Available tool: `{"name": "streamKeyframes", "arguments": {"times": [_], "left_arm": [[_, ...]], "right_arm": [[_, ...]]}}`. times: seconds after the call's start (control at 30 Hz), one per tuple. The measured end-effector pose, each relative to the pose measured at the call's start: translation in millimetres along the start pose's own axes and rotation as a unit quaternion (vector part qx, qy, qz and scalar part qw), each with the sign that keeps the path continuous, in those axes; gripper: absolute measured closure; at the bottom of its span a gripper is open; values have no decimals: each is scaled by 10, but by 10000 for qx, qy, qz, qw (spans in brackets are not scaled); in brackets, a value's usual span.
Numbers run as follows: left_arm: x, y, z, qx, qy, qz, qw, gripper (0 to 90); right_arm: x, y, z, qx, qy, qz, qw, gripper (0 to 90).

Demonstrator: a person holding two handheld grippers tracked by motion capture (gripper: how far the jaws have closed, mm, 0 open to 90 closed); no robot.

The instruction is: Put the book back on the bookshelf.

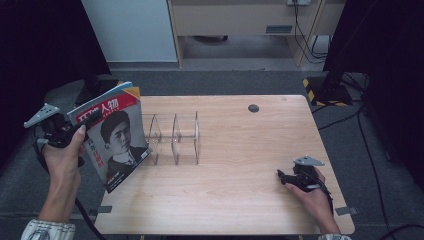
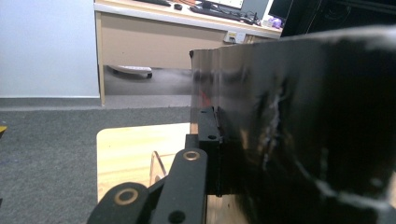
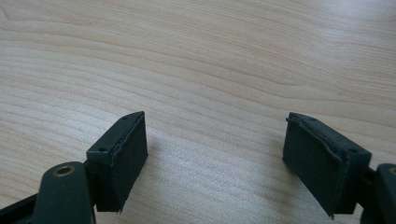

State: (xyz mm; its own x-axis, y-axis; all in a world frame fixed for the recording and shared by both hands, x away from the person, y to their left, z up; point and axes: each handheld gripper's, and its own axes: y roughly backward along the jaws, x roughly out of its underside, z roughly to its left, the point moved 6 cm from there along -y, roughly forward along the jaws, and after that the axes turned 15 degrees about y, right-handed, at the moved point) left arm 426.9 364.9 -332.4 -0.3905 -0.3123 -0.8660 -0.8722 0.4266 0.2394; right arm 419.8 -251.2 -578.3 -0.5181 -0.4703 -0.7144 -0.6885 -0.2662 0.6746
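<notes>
The left claw (image 1: 85, 131) is squeezing a magazine (image 1: 116, 132) and holding it up, just left of the clear rack (image 1: 172, 136) on the bench (image 1: 240, 195). The right claw (image 3: 212, 161) is resting wide open, holding nothing. The floppy magazine might bump a divider and bend.

A light wooden bench (image 1: 235, 200) stands on grey carpet. A clear acrylic divider rack (image 1: 172, 137) stands on its far left part. A dark round grommet (image 1: 253, 108) sits near the far edge. At the near right, the right hand-held gripper (image 1: 281, 176) rests on the wood.
</notes>
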Motion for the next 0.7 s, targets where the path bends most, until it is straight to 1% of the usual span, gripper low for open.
{"name": "streamKeyframes", "arguments": {"times": [0.07,0.1,0.13,0.17,0.23,0.3,0.5,0.7], "left_arm": [[3,-24,0,-2,-12,-18,10000,864],[17,-90,3,-39,-28,-40,10000,864],[17,-90,3,-39,-28,-40,10000,864],[27,-140,1,-75,-35,-61,9999,864],[30,-156,0,-79,-32,-64,9999,864],[31,-208,-9,-107,-40,-84,9999,864],[26,-263,-20,-155,-48,-122,9998,864],[26,-285,-6,-195,-36,-145,9997,864]], "right_arm": [[0,0,0,0,1,0,10000,221],[0,1,1,-1,-7,3,10000,221],[0,1,1,-1,-7,3,10000,221],[0,1,1,-1,-8,3,10000,221],[0,0,1,-1,-1,0,10000,221],[0,0,1,-1,-8,3,10000,221],[0,0,0,0,1,-1,10000,221],[0,0,1,0,-8,3,10000,221]]}}
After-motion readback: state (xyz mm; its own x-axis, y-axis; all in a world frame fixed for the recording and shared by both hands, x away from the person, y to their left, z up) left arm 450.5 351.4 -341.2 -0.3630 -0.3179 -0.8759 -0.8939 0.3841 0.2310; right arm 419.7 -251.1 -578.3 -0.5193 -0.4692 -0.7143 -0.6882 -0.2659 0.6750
